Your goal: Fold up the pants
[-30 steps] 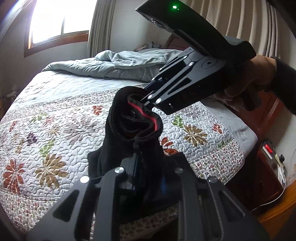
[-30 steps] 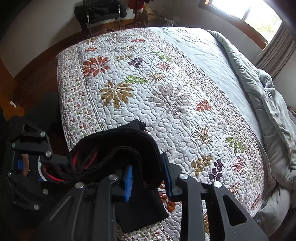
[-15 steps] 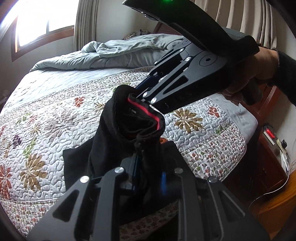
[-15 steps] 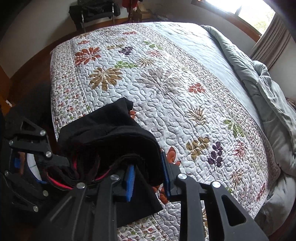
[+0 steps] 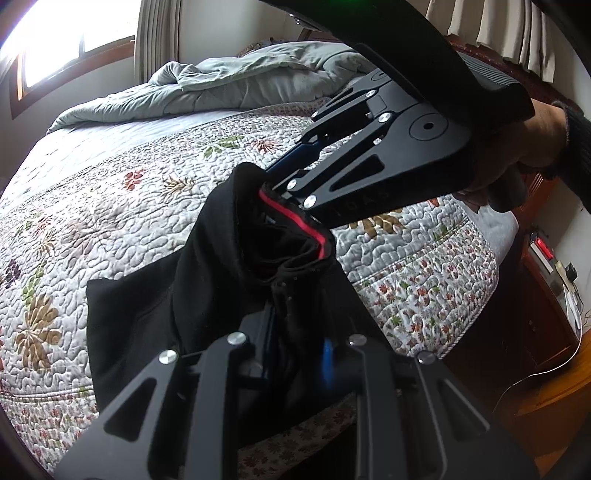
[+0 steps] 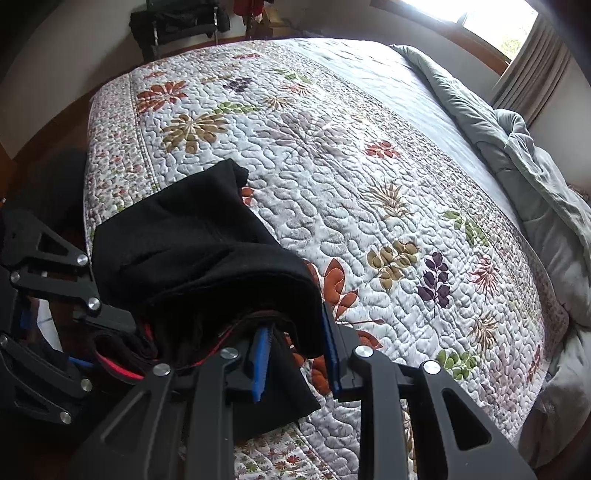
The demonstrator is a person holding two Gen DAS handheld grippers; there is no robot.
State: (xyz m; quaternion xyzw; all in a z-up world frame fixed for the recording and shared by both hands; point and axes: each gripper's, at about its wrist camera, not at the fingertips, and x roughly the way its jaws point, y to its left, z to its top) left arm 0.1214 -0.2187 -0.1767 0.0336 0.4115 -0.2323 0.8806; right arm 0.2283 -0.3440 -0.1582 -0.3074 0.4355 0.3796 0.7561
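The floral quilt (image 6: 369, 206) carries the black pants (image 6: 192, 243) at 8 o'clock; left gripper (image 5: 295, 343) and right gripper (image 6: 295, 354) each clamp the waistband.

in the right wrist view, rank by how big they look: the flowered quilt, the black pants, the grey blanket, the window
1. flowered quilt, fills most of the view
2. black pants, though they sit close to the camera, so they look larger than they would farther off
3. grey blanket, partly cut off at the edge
4. window, only a corner shows
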